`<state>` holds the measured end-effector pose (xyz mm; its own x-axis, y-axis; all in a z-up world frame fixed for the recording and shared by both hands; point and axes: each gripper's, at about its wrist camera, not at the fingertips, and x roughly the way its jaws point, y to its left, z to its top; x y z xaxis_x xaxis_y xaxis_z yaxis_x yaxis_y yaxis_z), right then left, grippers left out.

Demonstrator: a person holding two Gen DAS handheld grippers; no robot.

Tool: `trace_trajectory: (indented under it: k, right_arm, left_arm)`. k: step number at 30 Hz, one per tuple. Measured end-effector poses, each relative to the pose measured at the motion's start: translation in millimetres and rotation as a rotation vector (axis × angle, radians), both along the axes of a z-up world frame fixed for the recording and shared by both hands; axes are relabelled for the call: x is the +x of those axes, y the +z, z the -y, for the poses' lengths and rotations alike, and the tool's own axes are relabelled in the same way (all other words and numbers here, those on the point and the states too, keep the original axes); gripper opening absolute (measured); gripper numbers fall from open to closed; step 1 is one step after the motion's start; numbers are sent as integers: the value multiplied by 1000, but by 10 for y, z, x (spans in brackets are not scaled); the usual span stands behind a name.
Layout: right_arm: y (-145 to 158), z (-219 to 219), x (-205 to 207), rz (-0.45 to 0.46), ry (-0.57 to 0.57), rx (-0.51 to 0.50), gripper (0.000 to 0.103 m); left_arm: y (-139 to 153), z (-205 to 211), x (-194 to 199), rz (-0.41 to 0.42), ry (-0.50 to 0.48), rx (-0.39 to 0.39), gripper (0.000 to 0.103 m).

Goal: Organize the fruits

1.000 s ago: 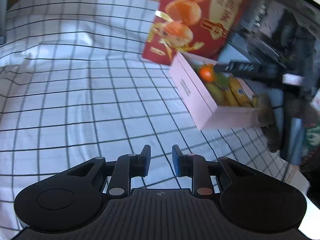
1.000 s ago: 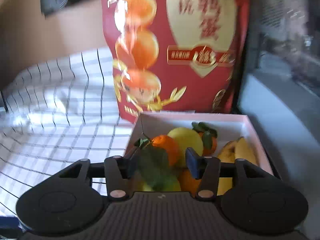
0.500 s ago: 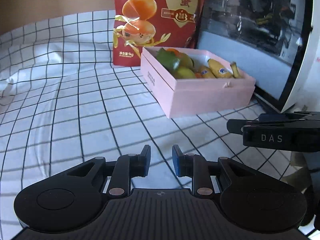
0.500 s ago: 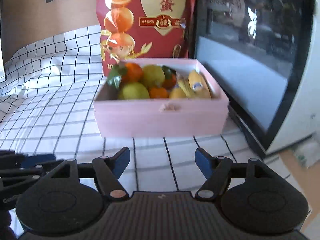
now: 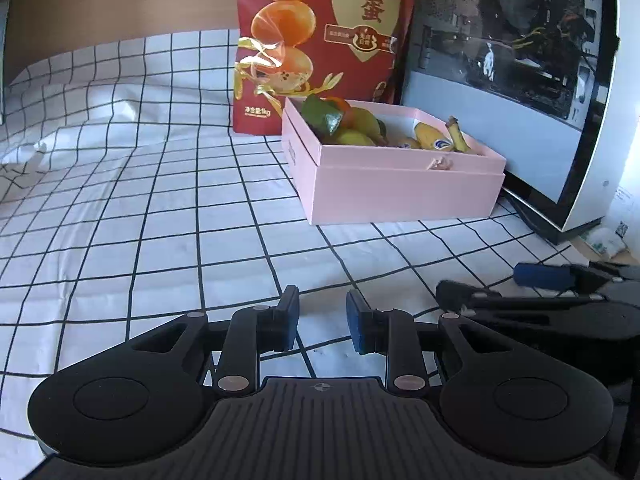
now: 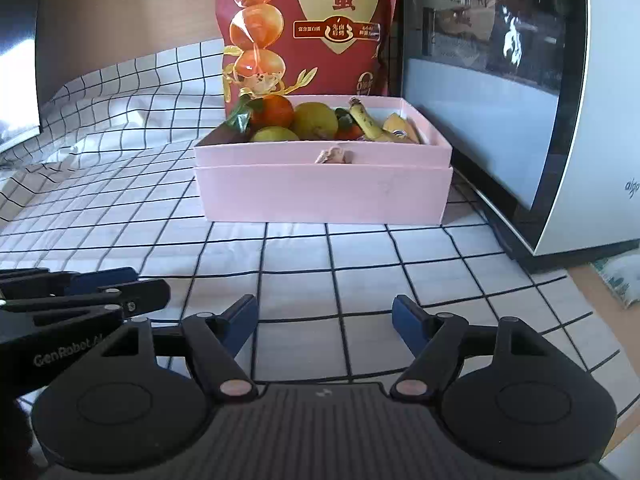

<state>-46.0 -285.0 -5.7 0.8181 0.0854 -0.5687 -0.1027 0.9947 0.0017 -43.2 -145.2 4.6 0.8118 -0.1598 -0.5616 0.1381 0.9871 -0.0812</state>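
Observation:
A pink box (image 6: 324,194) stands on the checked cloth and holds several fruits: an orange (image 6: 272,111), yellow-green lemons (image 6: 316,120) and bananas (image 6: 366,122). It also shows in the left wrist view (image 5: 404,196), with a banana (image 5: 434,138) and a green leaf (image 5: 322,116). My left gripper (image 5: 322,322) is low over the cloth, well short of the box, its jaws a narrow gap apart and empty. My right gripper (image 6: 325,322) is open and empty, also short of the box.
A tall red bag printed with oranges (image 6: 304,28) stands behind the box. A glass-sided white computer case (image 6: 520,100) stands right of the box. The checked cloth (image 5: 140,208) stretches to the left. The table edge and floor litter (image 6: 620,276) lie at the right.
Both grippers have pulled back from the box and dropped low over the cloth. The right gripper, which was over the fruit, has opened wider and holds nothing.

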Motion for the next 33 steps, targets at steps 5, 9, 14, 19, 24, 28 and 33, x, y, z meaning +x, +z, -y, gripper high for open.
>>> trace_trajectory:
  k: [5,9,14,19,24,28,33]
  right_arm:
    - [-15,68,23,25,-38,14,79]
    - [-19,76,2,32,13,24,79]
    - [-13,54,3,28,31,15,79]
    - [-15,99,-7,36,18,49,79]
    - [-17,100,-10,38,19,52,79]
    - [-16,93,-15,38,17,51,79]
    - [-15,90,-21,39,16,50,79]
  left_arm:
    - [1,-30,3,-3,1,-17,29]
    - [1,13,-3,-1,1,15,29]
    - [-1,93,-13,6,5,74,29]
    - [-3,75,-10,6,5,68,29]
    - [-2,72,-8,5,4,65,29]
    - [-3,72,-9,5,4,65,29]
    - [-2,72,-10,4,5,64,29]
